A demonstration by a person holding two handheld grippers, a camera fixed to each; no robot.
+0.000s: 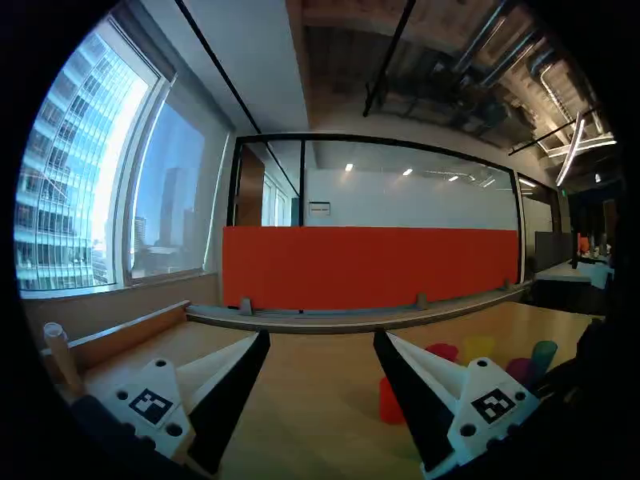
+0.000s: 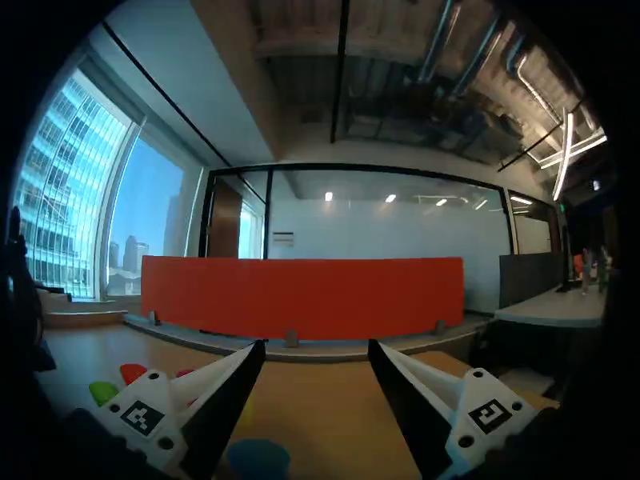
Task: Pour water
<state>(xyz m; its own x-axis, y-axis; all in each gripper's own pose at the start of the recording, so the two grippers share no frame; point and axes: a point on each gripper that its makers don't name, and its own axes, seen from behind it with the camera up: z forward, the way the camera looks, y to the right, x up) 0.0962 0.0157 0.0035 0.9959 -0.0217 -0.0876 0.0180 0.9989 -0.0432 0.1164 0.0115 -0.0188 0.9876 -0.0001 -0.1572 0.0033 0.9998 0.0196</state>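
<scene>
In the left gripper view, my left gripper (image 1: 320, 340) is open above a wooden table (image 1: 320, 400), nothing between its fingers. Several coloured cups stand low on the right: a red cup (image 1: 390, 402), a magenta cup (image 1: 442, 350), a yellow cup (image 1: 478, 346) and a teal cup (image 1: 544, 354). In the right gripper view, my right gripper (image 2: 316, 348) is also open and holds nothing. A blue cup (image 2: 258, 459) sits just below its fingers. A green cup (image 2: 103, 391) and a red cup (image 2: 132, 372) stand low on the left.
An orange divider panel (image 1: 368, 268) runs across the far edge of the table. A wooden ledge (image 1: 120, 332) with a small post (image 1: 60, 352) lines the left side under large windows (image 1: 80, 176). A grey desk (image 2: 552, 308) stands at the right.
</scene>
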